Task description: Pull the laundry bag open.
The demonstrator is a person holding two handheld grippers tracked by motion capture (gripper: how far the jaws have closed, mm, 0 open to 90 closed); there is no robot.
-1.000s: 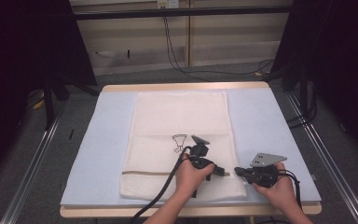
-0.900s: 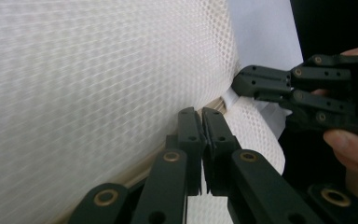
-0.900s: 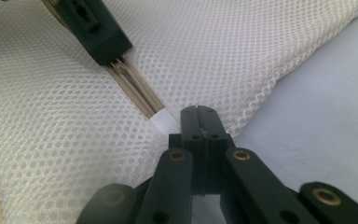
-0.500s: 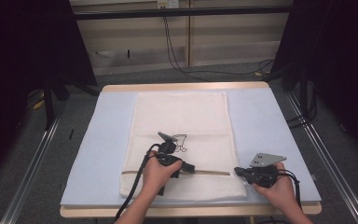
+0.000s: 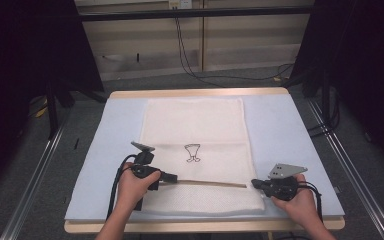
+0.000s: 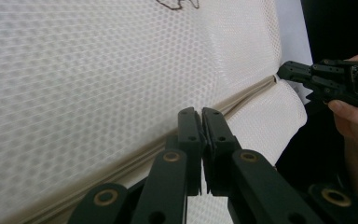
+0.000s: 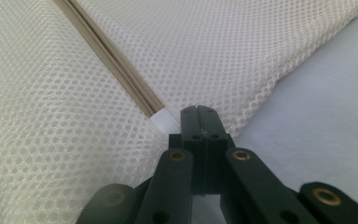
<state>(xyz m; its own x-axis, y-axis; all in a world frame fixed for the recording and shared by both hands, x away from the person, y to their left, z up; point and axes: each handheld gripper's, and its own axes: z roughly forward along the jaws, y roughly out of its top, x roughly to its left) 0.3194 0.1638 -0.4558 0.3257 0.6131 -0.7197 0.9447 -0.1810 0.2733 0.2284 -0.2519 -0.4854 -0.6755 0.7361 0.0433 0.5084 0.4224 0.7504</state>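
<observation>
A white mesh bag (image 5: 195,125) lies flat on the pale blue mat (image 5: 280,130), with a small dark printed figure (image 5: 192,152) at its middle. A beige zipper (image 5: 210,183) runs across its near end. My left gripper (image 5: 172,176) is shut on the zipper line near the bag's left side; in the left gripper view its jaws (image 6: 201,112) meet right on the zipper (image 6: 247,95), apparently on the pull. My right gripper (image 5: 254,183) is shut on the bag's right edge, beside a white tab (image 7: 163,122) at the zipper's end (image 7: 112,70). It also shows farther off (image 6: 282,70).
The mat covers a wooden table whose far edge (image 5: 200,93) borders a grey floor. Metal rails (image 5: 35,180) run along both sides, and cables (image 5: 190,55) hang at the back wall. Bare mat lies left and right of the bag.
My left gripper has slid left along the zipper, from near the right gripper to the bag's left part. The right gripper has stayed at the bag's right edge.
</observation>
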